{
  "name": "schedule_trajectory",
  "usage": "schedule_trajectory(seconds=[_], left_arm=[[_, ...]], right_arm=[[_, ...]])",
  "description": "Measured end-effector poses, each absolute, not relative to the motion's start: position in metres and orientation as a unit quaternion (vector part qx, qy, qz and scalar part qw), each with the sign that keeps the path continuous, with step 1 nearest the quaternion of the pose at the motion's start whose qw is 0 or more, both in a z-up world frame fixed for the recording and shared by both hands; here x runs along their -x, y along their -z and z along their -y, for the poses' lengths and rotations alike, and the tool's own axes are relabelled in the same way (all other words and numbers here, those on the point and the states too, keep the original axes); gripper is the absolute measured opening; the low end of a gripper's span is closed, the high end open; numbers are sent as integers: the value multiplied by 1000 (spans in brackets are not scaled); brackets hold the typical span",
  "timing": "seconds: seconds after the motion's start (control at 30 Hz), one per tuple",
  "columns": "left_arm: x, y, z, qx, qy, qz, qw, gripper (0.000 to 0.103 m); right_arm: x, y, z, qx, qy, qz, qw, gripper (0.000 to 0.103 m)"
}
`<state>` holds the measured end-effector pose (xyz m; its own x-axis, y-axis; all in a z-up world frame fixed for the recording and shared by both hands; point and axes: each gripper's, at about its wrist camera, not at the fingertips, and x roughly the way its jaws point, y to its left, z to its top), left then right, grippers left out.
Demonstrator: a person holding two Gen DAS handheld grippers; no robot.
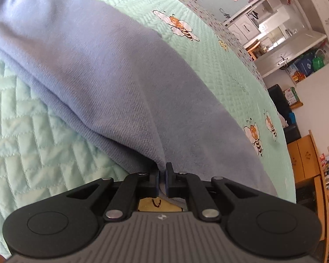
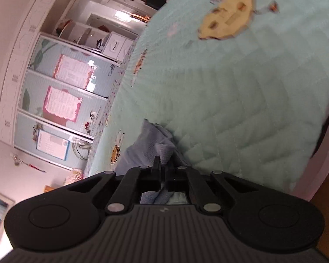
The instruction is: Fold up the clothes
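A pale blue garment (image 1: 94,72) lies stretched across the mint-green quilted bedcover (image 1: 33,144), filling most of the left wrist view. My left gripper (image 1: 162,175) is shut on a fold of its near edge, and the cloth rises in a ridge from the pads. In the right wrist view a bunched corner of the same blue garment (image 2: 147,144) sits at the fingertips, with my right gripper (image 2: 162,167) shut on it. The cloth also shows behind the jaws. The rest of the garment is out of that view.
The bedcover (image 2: 241,92) carries bee prints (image 1: 182,27) and a yellow patch (image 2: 228,15). White cabinets and shelves (image 1: 280,32) stand beyond the bed's far edge, and wooden furniture (image 1: 304,160) lies to the right. A wardrobe with pink posters (image 2: 63,100) stands left of the bed.
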<state>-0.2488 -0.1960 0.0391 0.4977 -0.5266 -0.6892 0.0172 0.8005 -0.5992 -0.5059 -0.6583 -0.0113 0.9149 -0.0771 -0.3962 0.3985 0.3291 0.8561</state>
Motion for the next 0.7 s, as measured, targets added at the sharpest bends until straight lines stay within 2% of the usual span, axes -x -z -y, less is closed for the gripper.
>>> schedule_trajectory(seconds=[0.23,0.33,0.5,0.6,0.63,0.67,0.7], left_arm=[[249,-36,192,284,178,-485,807,5],[256,-43,184,286,198,-500,793,7],[270,-76,180,264,280,-474,792,8],[257,-101,183,238,318,-416,818,32],[247,-105,181,231,315,-399,830,37],[235,-106,177,229,304,-386,840,37],[223,-105,171,235,293,-381,845,36]], right_arm=[[521,0,661,-536,175,-176,807,3],[537,-24,653,-494,251,-173,814,24],[523,-78,625,-398,258,-155,867,25],[458,-100,599,-384,129,-186,895,34],[431,-104,588,-392,76,-195,896,42],[402,-105,574,-400,31,-211,891,48],[373,-105,561,-408,-13,-226,885,49]])
